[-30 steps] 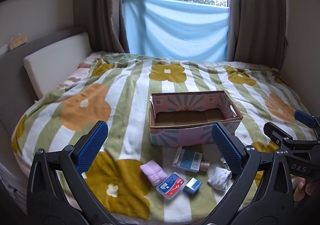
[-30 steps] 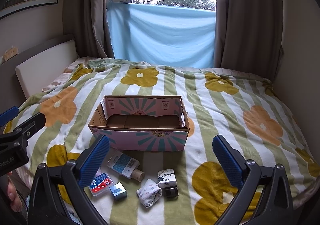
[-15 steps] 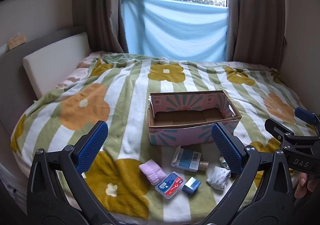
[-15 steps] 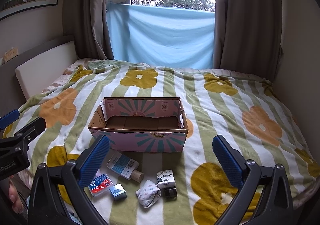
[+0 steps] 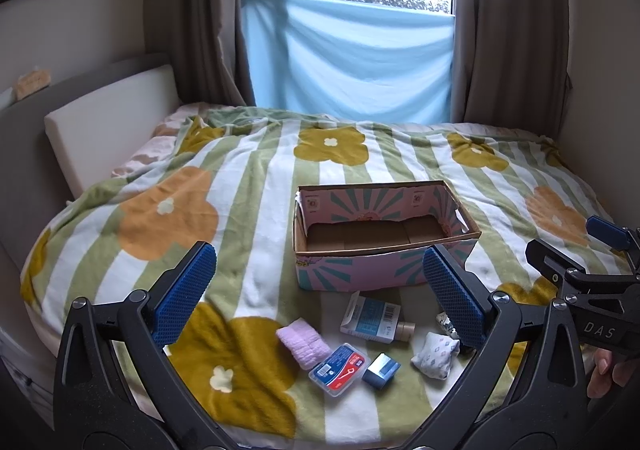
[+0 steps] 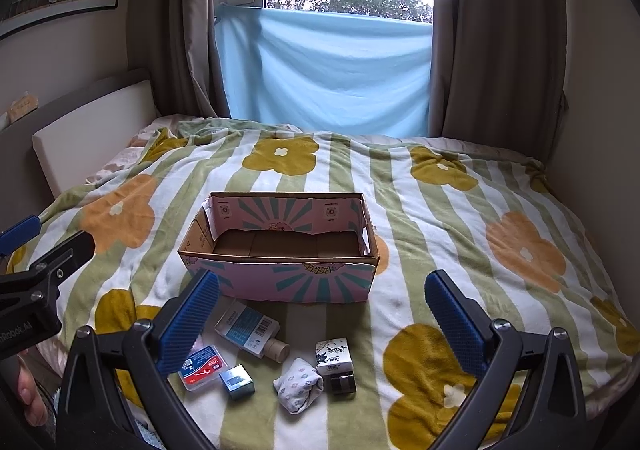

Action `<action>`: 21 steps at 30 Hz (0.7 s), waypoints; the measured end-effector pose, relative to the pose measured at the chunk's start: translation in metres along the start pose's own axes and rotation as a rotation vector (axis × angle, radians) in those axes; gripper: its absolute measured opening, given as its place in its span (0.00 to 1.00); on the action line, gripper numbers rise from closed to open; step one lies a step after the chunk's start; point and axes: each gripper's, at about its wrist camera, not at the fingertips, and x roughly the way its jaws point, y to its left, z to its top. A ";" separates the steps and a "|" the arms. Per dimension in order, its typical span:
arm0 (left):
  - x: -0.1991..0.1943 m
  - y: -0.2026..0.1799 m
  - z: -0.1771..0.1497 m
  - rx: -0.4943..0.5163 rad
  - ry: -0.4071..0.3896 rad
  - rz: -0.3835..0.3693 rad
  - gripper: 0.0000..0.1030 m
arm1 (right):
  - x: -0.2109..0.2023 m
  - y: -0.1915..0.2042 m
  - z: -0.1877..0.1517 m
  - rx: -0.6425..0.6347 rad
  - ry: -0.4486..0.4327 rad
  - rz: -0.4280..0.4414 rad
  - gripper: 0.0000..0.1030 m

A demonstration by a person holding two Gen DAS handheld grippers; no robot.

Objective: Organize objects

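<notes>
An empty pink cardboard box [image 5: 384, 270] [image 6: 280, 282] stands on the flowered bed. In front of it lie a blue-white bottle box [image 5: 370, 316] [image 6: 248, 328], a pink folded cloth [image 5: 303, 342], a red-blue plastic case [image 5: 338, 369] [image 6: 202, 366], a small blue cube [image 5: 381, 370] [image 6: 237, 381], a white patterned pouch [image 5: 435, 354] [image 6: 298, 384] and a white printed box [image 6: 334, 356]. My left gripper [image 5: 320, 298] is open and empty above the items. My right gripper [image 6: 324, 322] is open and empty too, beside it.
The striped blanket [image 5: 248, 189] covers the whole bed. A white headboard cushion [image 5: 108, 129] is at the left. Curtains and a blue sheet [image 5: 352, 57] hang at the window behind. A wall [image 6: 592, 89] borders the bed's right side.
Both grippers have drifted slightly; the box and items sit a little lower and leftward in the views. Nothing was grasped or moved.
</notes>
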 end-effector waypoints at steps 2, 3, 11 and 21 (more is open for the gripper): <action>0.000 -0.001 0.000 0.000 0.000 -0.002 1.00 | 0.000 0.000 0.000 -0.002 -0.001 0.000 0.99; -0.001 -0.002 -0.001 0.000 0.000 -0.003 1.00 | 0.000 0.000 0.000 -0.002 0.000 0.001 0.99; -0.003 -0.002 -0.003 -0.004 0.007 -0.001 1.00 | -0.001 0.000 0.000 -0.005 0.000 0.007 0.99; -0.003 -0.001 -0.002 -0.006 0.007 -0.001 1.00 | -0.002 0.000 0.001 -0.014 -0.003 0.010 0.99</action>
